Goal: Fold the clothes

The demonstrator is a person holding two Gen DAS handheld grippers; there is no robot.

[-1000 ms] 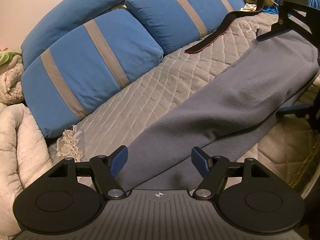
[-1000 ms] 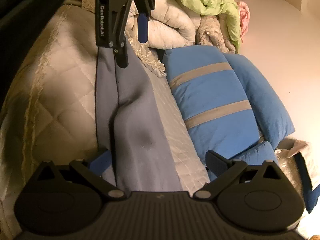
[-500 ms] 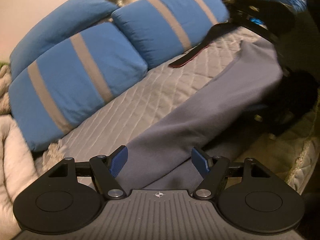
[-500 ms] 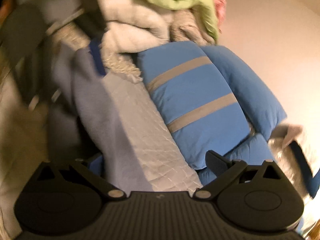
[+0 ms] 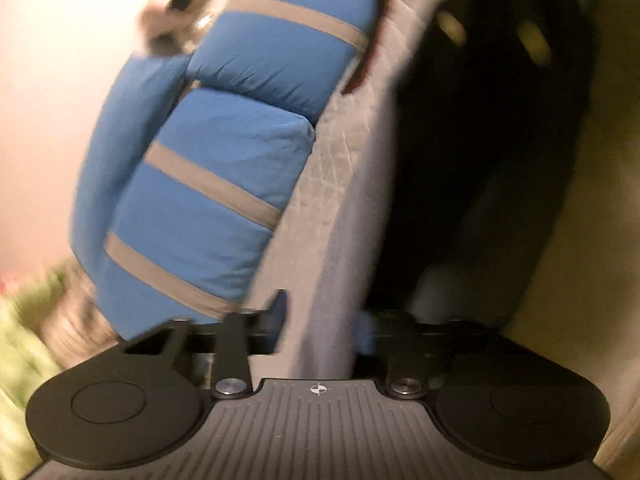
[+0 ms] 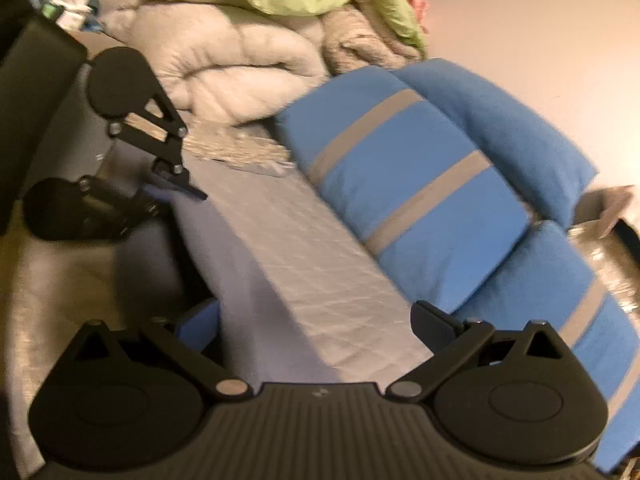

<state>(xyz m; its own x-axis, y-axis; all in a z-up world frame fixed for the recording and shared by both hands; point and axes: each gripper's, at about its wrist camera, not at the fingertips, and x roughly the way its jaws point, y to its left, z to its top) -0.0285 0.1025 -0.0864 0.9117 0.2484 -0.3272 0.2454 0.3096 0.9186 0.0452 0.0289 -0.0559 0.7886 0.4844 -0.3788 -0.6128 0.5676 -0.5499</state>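
One grey garment (image 6: 240,264), two grippers, three blue pillows (image 6: 420,184)

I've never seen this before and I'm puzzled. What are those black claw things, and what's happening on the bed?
They are two pinching tools, one in each of a person's hands. Each has a camera looking along its two fingers, so each picture is taken from a tool. The left gripper is closing its jaws on a grey cloth that lies on the quilted bed. The right gripper is open, with the cloth between its fingers, not pinched. Blue pillows sit alongside.
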